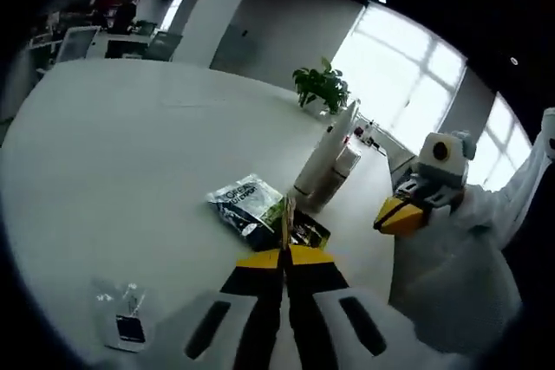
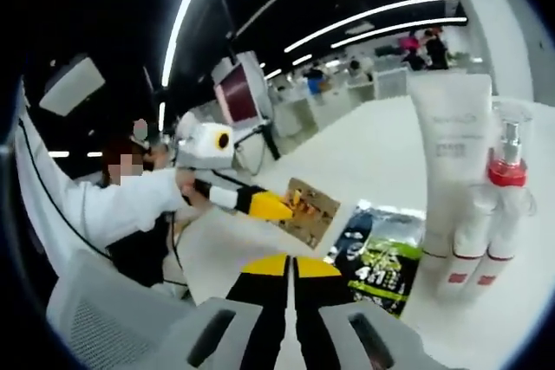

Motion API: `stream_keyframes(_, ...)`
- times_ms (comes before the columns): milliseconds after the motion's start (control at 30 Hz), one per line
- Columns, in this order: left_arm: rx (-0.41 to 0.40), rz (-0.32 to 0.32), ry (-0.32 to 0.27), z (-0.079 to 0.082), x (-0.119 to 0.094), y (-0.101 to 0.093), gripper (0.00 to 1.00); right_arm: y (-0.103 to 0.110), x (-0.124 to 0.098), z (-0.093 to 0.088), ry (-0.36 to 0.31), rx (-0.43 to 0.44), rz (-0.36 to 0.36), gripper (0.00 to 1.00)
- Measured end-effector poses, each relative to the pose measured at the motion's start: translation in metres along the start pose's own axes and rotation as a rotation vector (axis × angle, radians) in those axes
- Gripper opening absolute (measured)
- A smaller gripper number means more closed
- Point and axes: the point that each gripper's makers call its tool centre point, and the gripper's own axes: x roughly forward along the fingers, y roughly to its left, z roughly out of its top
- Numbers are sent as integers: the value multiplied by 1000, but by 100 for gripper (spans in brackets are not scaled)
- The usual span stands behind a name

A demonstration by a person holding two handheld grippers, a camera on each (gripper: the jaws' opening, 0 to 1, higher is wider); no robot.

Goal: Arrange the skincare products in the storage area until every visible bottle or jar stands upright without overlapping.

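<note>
Two grippers work over the white table (image 1: 130,153): the left gripper (image 1: 284,253) pinches a flat brown sachet (image 2: 308,208), the right gripper (image 2: 293,264) is closed, empty — beside the green-black packet (image 2: 381,262) and upright white tube (image 2: 453,162), pump bottle (image 2: 505,201).

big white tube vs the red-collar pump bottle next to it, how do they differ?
The white tube is broad, flat-faced and all white; the pump bottle is slimmer, with a red collar and a clear cap over its pump. The white tube rises above the pump bottle. The white tube has faint print on its face; the pump bottle carries a small red mark low down. Both stand upright, side by side on the white table.
</note>
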Motion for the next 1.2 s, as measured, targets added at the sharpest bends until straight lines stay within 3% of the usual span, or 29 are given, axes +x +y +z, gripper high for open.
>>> stream_keyframes(300, -72, 93, -28, 7, -1, 38, 0, 10, 18, 5, 12, -101, 50, 0)
stream_keyframes(567, -149, 135, -30, 7, -2, 64, 0, 4, 46, 1, 41, -112, 48, 0)
stream_keyframes(833, -212, 181, 2, -2, 4, 86, 0, -9, 61, 0, 48, -132, 1, 0)
stream_keyframes(1200, -207, 220, 44, -9, 15, 98, 0, -24, 82, 0, 40, -167, -59, 0)
